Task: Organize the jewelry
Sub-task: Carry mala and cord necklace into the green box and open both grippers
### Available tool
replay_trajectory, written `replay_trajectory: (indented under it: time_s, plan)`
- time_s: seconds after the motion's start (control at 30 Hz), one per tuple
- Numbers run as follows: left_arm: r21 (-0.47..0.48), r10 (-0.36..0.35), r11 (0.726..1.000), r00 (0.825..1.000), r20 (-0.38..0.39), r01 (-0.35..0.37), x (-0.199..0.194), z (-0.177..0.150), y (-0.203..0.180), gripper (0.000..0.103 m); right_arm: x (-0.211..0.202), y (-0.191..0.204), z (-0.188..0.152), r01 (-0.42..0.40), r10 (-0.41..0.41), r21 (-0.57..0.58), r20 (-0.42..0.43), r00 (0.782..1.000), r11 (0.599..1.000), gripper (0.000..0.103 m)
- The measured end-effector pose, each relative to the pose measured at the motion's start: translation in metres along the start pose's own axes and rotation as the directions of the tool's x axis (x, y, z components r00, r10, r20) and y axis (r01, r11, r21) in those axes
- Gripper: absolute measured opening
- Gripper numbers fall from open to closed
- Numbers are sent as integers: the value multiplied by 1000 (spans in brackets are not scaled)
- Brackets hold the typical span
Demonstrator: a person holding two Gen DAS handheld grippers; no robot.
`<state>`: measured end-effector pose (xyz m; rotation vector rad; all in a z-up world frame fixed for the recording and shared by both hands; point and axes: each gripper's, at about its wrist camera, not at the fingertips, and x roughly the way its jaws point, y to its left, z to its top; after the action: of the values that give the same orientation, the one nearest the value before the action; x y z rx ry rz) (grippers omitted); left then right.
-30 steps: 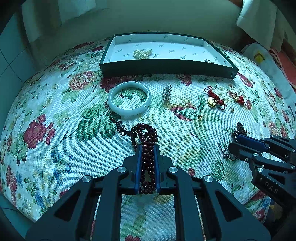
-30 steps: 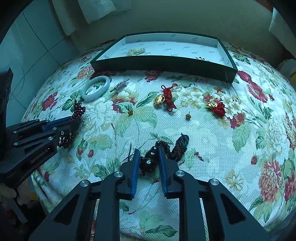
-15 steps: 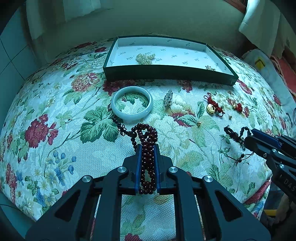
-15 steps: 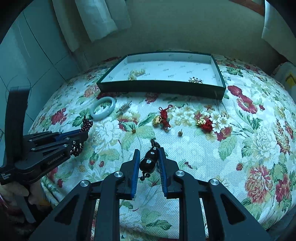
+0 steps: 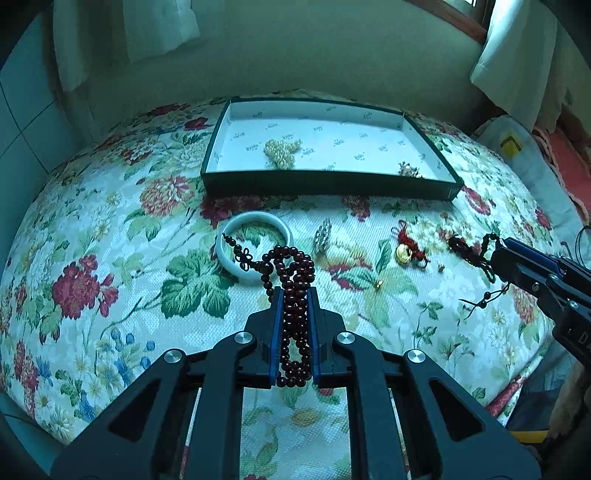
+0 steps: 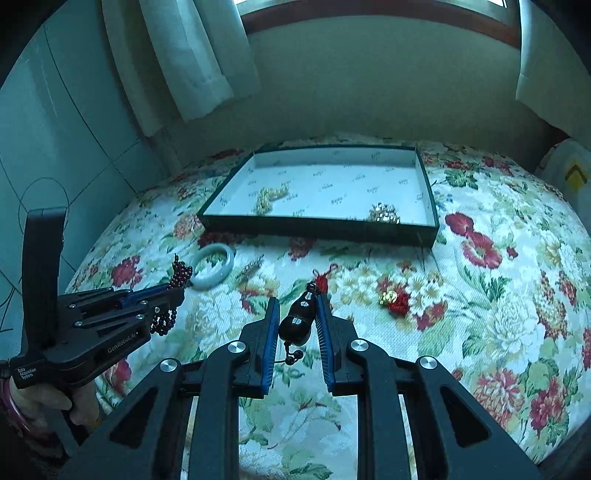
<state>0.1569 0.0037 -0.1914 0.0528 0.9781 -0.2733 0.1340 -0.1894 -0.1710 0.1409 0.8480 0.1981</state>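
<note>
You are carrying both pieces toward the dark-rimmed, white-lined shallow tray [image 6: 317,230].
Left gripper [image 5: 294,295] is clenching the dark red bead strand [image 5: 293,280], right gripper [image 6: 295,306] the black gourd-shaped pendant [image 6: 299,319]; keep both level.

I am in a home, likely a bedroom: a floral quilted bedspread [image 6: 480,332] covers the bed beneath me, pale curtains [image 6: 192,62] hang beside a wood-framed window [image 6: 369,14], and tiled wall [image 6: 55,140] lines my left.

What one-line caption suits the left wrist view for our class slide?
Left gripper shut on dark red bead string above floral cloth, tray beyond.
</note>
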Motion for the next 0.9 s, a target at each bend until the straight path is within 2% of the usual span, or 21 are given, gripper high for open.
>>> replay_trajectory:
  time_s: [0.27,0.5,0.7,0.9]
  plan:
    - [4,-27,1000,997,66,27,-2,38,-7,12,-2,-9,36,6,-6,2,73,997,1000,21]
    - [23,-49,999,991,123,46,7,83,-20,12,16,-17,72,-2,1,7,115,993,1000,21]
    - [31,-39,999,988,150,35,36,128,-30,12,46,-24,104,-5,6,-4,132,991,1000,21]
    - [33,-17,999,993,119,13,81,153,-37,12,88,-39,125,-15,14,1,118,993,1000,21]
